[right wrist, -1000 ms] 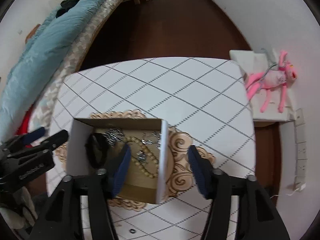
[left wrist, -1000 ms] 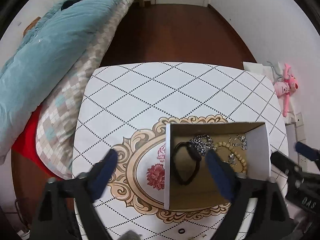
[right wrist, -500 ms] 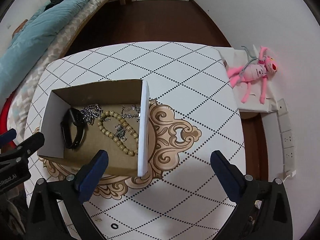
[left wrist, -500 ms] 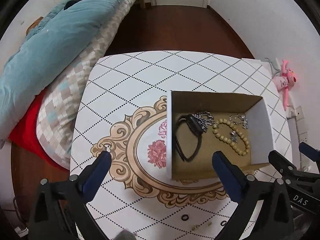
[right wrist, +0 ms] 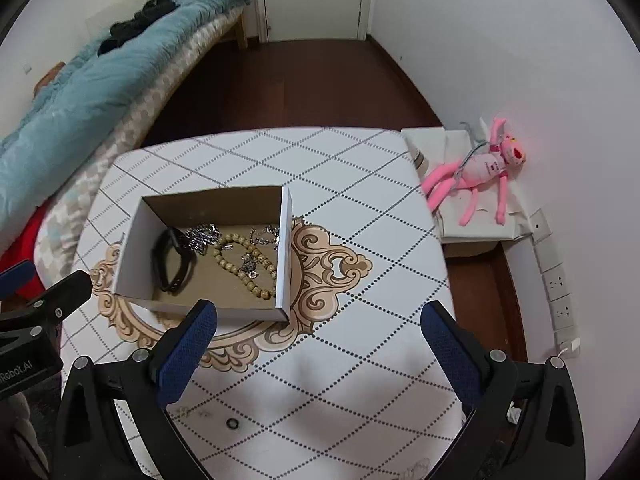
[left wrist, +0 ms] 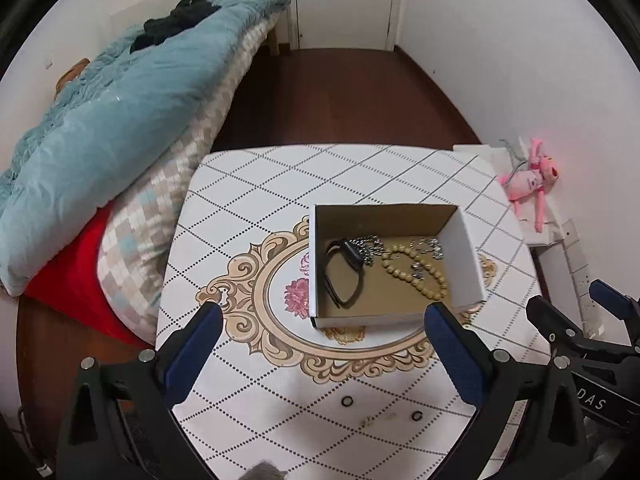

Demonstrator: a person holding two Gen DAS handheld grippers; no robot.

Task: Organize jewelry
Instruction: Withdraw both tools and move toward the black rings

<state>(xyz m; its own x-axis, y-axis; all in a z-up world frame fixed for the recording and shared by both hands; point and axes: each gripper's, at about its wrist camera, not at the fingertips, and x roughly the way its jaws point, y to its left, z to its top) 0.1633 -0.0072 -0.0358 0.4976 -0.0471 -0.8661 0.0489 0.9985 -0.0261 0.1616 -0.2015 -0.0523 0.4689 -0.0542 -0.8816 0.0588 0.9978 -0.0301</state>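
- Hovering over the table point(left wrist: 248, 184), the left gripper point(left wrist: 320, 336) has its jaws spread wide, nothing between them.
- Sitting mid-table, the cardboard box point(left wrist: 468, 248) holds a black band point(left wrist: 344, 276), silver chains point(left wrist: 370, 246) and a bead bracelet point(left wrist: 416, 270).
- Small black rings point(left wrist: 347, 401) lie on the table near the grippers.
- The right gripper point(right wrist: 318, 332) likewise stands wide apart and empty.

box point(left wrist: 472, 256): matt cardboard | chain point(left wrist: 370, 246): shiny metal | floor point(left wrist: 340, 96): glossy wood
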